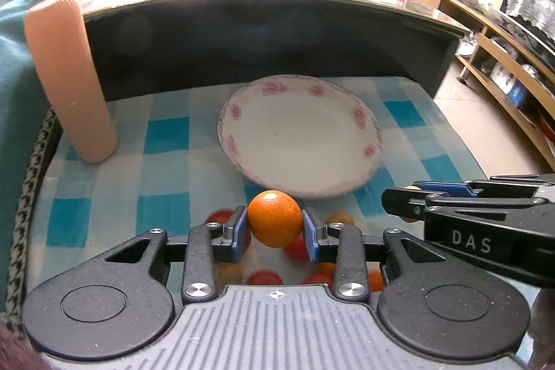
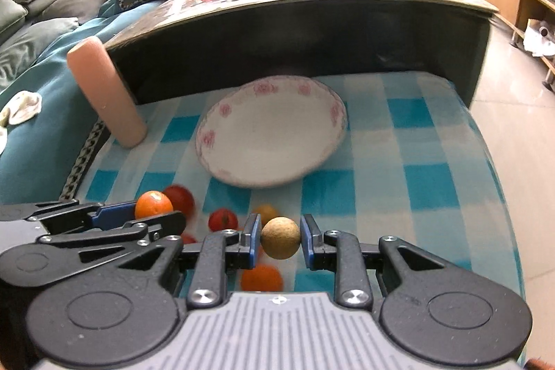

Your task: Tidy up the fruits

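My left hand-held gripper (image 1: 275, 229) clamps a small orange (image 1: 275, 219) between its blue pads, lifted above the loose fruits (image 2: 222, 220) on the checked cloth (image 2: 416, 162). My right hand-held gripper (image 2: 280, 240) grips a tan round fruit (image 2: 280, 238). The flowered plate (image 1: 367, 127) lies just beyond, holding nothing.

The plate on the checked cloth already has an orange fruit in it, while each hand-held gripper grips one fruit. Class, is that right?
Not quite. The plate is empty, as the left wrist view shows. The rest holds: the left hand-held gripper grips an orange fruit, and the right hand-held gripper grips a tan fruit.
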